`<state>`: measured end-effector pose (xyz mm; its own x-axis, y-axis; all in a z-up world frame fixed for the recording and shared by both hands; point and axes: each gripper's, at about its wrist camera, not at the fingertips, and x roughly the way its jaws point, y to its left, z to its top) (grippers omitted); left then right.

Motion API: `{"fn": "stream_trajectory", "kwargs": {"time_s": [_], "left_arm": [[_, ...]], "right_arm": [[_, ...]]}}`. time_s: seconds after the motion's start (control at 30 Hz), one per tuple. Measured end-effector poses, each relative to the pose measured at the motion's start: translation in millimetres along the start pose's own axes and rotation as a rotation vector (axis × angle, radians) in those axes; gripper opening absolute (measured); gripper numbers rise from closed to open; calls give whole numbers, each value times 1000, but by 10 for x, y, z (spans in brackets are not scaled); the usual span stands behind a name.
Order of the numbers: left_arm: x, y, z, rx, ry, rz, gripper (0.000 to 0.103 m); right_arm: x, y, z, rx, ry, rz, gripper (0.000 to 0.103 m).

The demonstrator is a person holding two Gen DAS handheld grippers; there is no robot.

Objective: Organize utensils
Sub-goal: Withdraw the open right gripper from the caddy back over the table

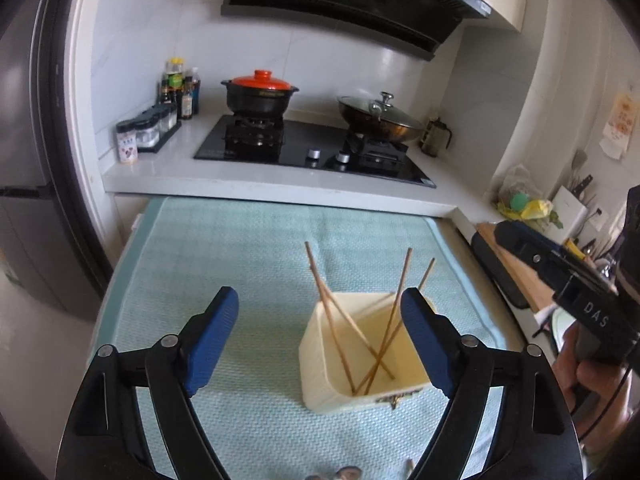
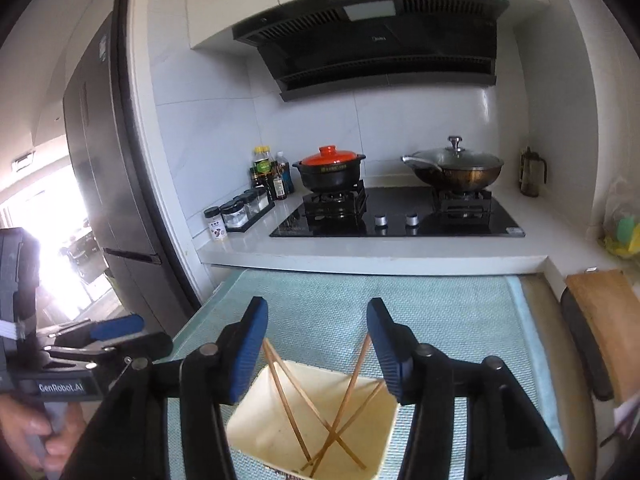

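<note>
A cream rectangular holder (image 1: 320, 376) stands on the light green mat (image 1: 224, 248) with several wooden chopsticks (image 1: 332, 320) leaning crossed inside it. It also shows in the right wrist view (image 2: 256, 428), with the chopsticks (image 2: 344, 404). My left gripper (image 1: 320, 336) is open and empty, its right finger beside the holder's right rim. My right gripper (image 2: 318, 350) is open and empty, just above the holder's mouth. At the lower edge of the left view some utensil tips (image 1: 348, 472) lie on the mat, mostly hidden.
Behind the mat is a white counter (image 1: 160, 172) with a gas hob (image 1: 312, 148), a black pot with red lid (image 1: 260, 94), a lidded wok (image 1: 380, 118), spice jars (image 1: 148, 132) and bottles. A wooden board (image 2: 604, 308) lies at the right. A fridge (image 2: 108, 200) stands left.
</note>
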<state>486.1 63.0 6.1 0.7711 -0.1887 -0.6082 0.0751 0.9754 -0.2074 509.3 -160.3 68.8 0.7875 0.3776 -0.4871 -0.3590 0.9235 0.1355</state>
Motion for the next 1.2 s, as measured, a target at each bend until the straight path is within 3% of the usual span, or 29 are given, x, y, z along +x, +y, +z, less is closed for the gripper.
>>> {"fn": "stream_trajectory", "kwargs": {"time_s": [0.1, 0.2, 0.4, 0.5, 0.73, 0.9, 1.2], "left_arm": [[-375, 79, -233, 49, -14, 42, 96], [-708, 145, -590, 108, 8, 86, 98], [-1302, 245, -1514, 173, 21, 168, 99], [-1484, 264, -1953, 157, 11, 205, 99], [-1547, 144, -2777, 53, 54, 189, 99], [-1533, 20, -3060, 47, 80, 193, 99], [-1476, -59, -3186, 61, 89, 200, 99]], "right_arm": [[-431, 116, -66, -62, -17, 1, 61], [-847, 225, -281, -124, -2, -4, 63], [-1622, 358, -1074, -211, 42, -64, 66], [-1944, 414, -1571, -198, 36, -131, 66], [-2321, 533, -2572, -83, 79, -240, 66], [-2455, 524, -2914, -28, 95, -252, 66], [-2315, 455, -3138, 58, 142, -248, 66]]}}
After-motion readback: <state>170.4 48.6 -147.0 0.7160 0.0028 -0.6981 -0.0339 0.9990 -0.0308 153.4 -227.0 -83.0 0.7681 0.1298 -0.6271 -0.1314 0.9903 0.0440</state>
